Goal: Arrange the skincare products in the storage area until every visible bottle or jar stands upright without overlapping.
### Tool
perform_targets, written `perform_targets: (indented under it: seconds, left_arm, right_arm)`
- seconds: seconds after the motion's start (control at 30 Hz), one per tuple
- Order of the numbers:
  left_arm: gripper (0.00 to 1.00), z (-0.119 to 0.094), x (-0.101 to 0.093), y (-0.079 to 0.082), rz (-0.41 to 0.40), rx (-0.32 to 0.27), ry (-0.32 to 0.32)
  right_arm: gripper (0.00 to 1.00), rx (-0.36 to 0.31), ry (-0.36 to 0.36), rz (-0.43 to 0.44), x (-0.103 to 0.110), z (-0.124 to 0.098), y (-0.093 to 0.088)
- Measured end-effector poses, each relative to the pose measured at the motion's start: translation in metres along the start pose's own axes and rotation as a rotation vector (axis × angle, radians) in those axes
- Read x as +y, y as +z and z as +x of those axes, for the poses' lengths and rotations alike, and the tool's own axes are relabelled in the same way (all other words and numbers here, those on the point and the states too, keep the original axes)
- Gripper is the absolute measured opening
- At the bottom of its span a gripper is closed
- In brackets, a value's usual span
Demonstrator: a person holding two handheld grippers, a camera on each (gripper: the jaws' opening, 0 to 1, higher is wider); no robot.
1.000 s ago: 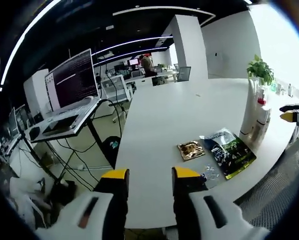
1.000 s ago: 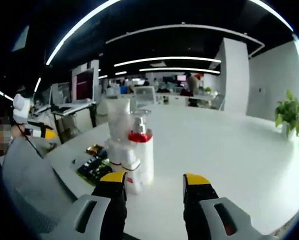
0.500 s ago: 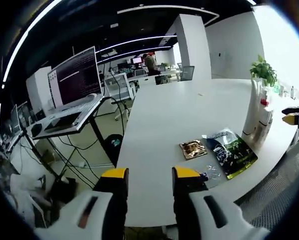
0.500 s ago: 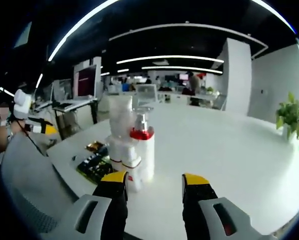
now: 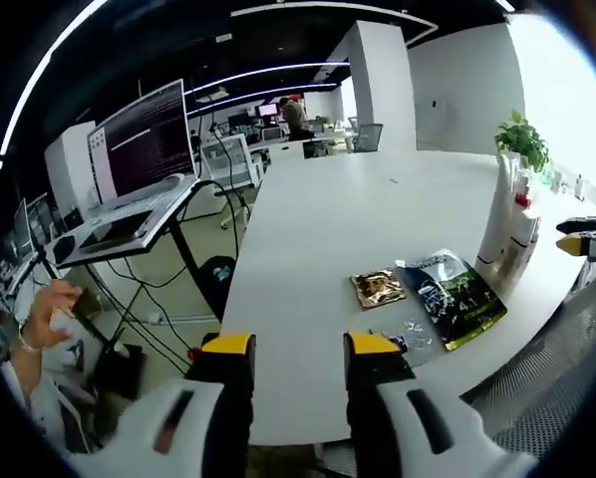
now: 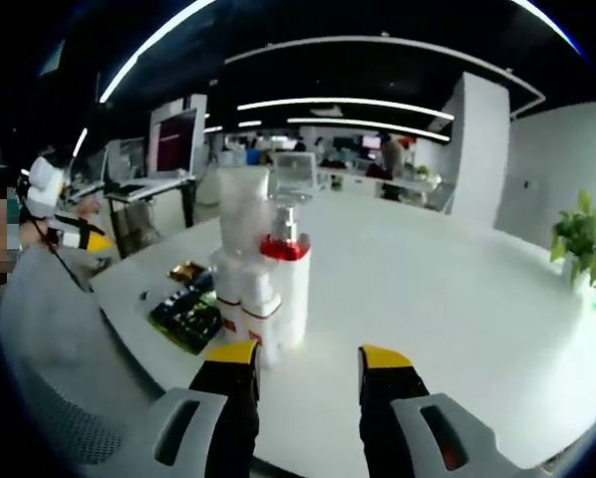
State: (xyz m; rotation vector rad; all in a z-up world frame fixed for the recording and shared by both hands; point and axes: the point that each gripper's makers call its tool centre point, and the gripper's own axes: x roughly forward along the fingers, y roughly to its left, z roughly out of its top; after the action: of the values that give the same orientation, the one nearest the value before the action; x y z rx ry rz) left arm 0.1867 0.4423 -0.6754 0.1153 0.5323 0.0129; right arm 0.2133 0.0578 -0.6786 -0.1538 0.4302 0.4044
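Note:
The skincare products stand upright in a tight cluster on the white table: a white pump bottle with a red collar, a tall white tube behind it, and small white bottles in front. My right gripper is open just short of them, with nothing between its fingers. In the left gripper view the same cluster stands at the table's right edge. My left gripper is open over the near table edge, well apart from the bottles.
A dark green packet, a gold sachet and small clear sachets lie flat left of the bottles. A potted plant stands farther along. A desk with a monitor is beyond the table. A person's hand shows low left.
The right gripper view has drawn slightly closer to the bottle cluster. A person's hand has come into the lower left of the left gripper view. Both grippers stay open.

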Motion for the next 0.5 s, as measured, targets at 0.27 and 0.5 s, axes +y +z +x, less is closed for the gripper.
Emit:
perform_targets:
  seconds: [0.27,0.5]
  left_arm:
    - [0.29,0.0007,-0.0034,-0.0028,-0.005,0.016,-0.018]
    - [0.28,0.0010,-0.0039,-0.0039,-0.018,0.018,-0.027]
  right_arm:
    - [0.37,0.033,0.006,0.005,0.0007,0.0020,-0.0062]
    - [0.32,0.045,0.007,-0.020,0.0018,0.0026,-0.0081]
